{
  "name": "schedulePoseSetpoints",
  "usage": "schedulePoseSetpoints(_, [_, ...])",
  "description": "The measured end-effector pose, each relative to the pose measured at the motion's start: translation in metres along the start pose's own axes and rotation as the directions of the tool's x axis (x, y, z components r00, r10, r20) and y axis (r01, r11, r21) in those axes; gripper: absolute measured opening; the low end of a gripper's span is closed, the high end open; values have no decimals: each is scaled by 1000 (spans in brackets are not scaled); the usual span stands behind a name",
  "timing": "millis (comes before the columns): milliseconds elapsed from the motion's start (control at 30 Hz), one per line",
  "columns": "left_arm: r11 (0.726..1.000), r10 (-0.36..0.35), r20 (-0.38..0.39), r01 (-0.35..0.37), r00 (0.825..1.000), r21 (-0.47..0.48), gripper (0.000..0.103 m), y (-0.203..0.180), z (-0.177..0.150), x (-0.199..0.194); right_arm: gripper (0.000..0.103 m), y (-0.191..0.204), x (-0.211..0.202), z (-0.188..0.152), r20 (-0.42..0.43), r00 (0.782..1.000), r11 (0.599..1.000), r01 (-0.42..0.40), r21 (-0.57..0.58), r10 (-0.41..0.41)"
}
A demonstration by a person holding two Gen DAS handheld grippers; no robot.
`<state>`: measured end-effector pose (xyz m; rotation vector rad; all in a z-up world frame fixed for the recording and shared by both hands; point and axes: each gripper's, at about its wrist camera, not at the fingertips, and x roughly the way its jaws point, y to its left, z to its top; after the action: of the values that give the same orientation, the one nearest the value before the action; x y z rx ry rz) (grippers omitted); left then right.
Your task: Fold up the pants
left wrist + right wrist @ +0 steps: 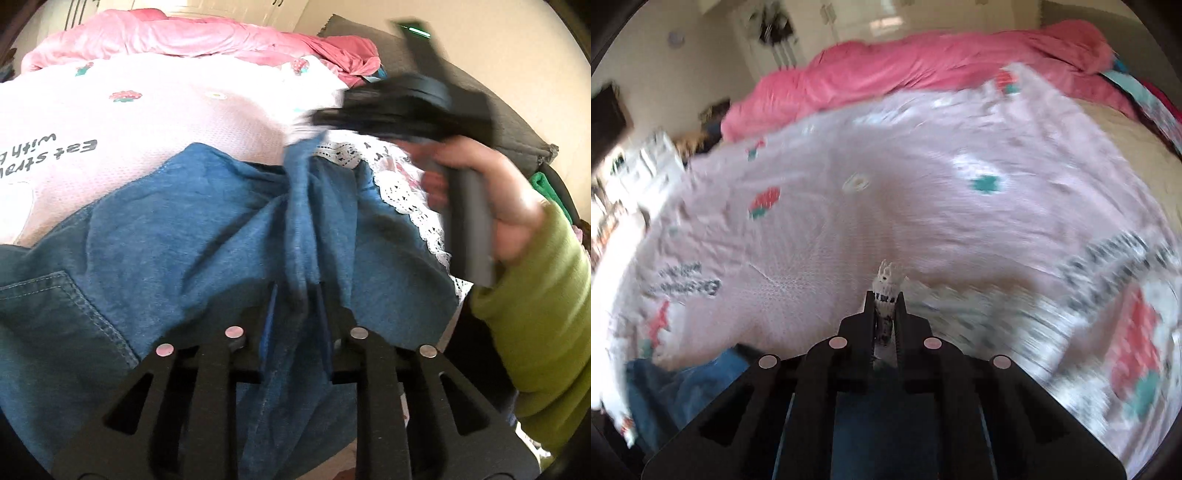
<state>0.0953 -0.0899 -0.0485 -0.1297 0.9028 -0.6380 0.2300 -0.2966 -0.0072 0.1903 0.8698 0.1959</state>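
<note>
Blue denim pants with a white lace hem lie on a pale pink bedspread. My left gripper is shut on a bunched fold of the denim, near the camera. My right gripper, black and blurred, is held by a hand in a green sleeve at the upper right of the left wrist view, at the far end of the same raised fold. In the right wrist view my right gripper is shut on a strip of the white lace hem; blue denim shows at the lower left.
A rumpled pink duvet is heaped at the far side of the bed, also in the right wrist view. A dark grey pillow lies at the right edge. Shelves and clutter stand left of the bed.
</note>
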Motion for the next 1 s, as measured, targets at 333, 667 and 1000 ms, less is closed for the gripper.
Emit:
schedulePoseSetpoints(333, [991, 80, 33, -83, 996, 103, 7, -12, -1, -4, 9, -85, -101, -81, 60, 996, 968, -72, 242, 60])
schedulePoseSetpoints(667, [964, 62, 40, -70, 997, 257, 1, -34, -12, -8, 9, -103, -132, -132, 36, 998, 950, -62, 305, 53])
schedulePoseSetpoints(1000, [934, 34, 40, -46, 999, 354, 1, -55, -29, -32, 9, -116, -151, -169, -16, 995, 943, -84, 323, 95])
